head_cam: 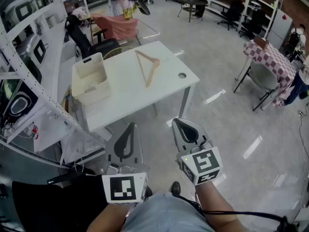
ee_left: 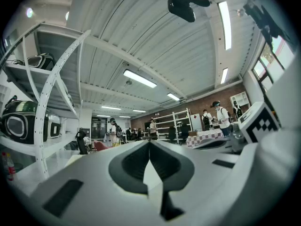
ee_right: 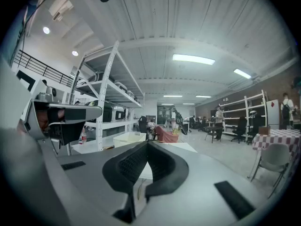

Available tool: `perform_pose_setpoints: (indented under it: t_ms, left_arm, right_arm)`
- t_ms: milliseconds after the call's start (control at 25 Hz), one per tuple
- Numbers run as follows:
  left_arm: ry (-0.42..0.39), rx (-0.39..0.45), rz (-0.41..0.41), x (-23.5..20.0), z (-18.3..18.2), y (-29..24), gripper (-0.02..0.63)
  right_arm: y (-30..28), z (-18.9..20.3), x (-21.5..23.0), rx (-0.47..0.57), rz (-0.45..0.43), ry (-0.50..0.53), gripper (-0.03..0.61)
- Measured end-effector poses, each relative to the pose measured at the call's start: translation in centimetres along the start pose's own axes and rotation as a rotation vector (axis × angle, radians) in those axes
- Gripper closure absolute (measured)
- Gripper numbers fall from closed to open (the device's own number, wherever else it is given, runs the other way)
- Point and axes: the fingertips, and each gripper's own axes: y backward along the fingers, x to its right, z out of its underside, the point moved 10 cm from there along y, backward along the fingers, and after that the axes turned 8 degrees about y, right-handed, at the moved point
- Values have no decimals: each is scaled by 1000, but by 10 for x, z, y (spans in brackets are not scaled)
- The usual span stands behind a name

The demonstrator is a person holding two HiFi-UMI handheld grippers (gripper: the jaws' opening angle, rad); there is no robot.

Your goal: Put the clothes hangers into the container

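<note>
Pre-approach, hanger job: the person stands back from the white table [head_cam: 166, 88], both hand-held tools low in the fg and well apart from it. The left gripper [head_cam: 132, 126] has its jaws pressed together w/ nothing between them, and the right gripper [head_cam: 175, 122] is likewise fully closed and empty. The one wooden clothes hanger [head_cam: 147, 66] in sight lies flat near the table's middle, hook end toward the far side. The white lattice container [head_cam: 89, 79] sits apart from it at the table's left end, near the shelving [head_cam: 29, 88]. No grasp has begun, so the whole task appears still ahead. Likely trouble from here: the jaws must open before reaching in, else closed tips would only shove the hanger across the smooth top, poss. toward the edge or the cable hole [head_cam: 182, 75]. The hanger is thin and lies flush, so a pinch coming in too flat could slip off; the apex by the hook looks the safer hold. Its wide triangle may not drop cleanly into the container, so a level lowering could hang it on the rim, or the hook could snag the lattice wall. The container sits close to the table's edge, and a hard push while loading might slide it off.
</note>
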Motion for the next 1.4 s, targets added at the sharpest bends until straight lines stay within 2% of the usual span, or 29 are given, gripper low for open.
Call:
perform_pose_setpoints:
  t_ms: [80, 440, 840, 960, 1200, 1400]
  left_arm:
    - [12, -11, 1, 6, -2, -3, 601]
    - [-37, -2, -19, 38, -3, -17, 601]
    - [-62, -16, -50, 83, 1, -38, 601]
    - [-52, -53, -72, 82, 7, -43, 600]
    - [-23, -60, -79, 71, 16, -75, 601]
    - [-36, -46, -68, 40, 26, -119, 600]
  right_arm:
    - [1, 0, 5, 4, -3, 0, 568]
    - [19, 13, 37, 16, -18, -29, 568]
    - [21, 32, 83, 6, -82, -82, 568]
    - [14, 37, 88, 0, -103, -89, 568]
    - [-19, 47, 103, -14, -111, -101, 567]
    - [-63, 51, 116, -42, -111, -115, 566]
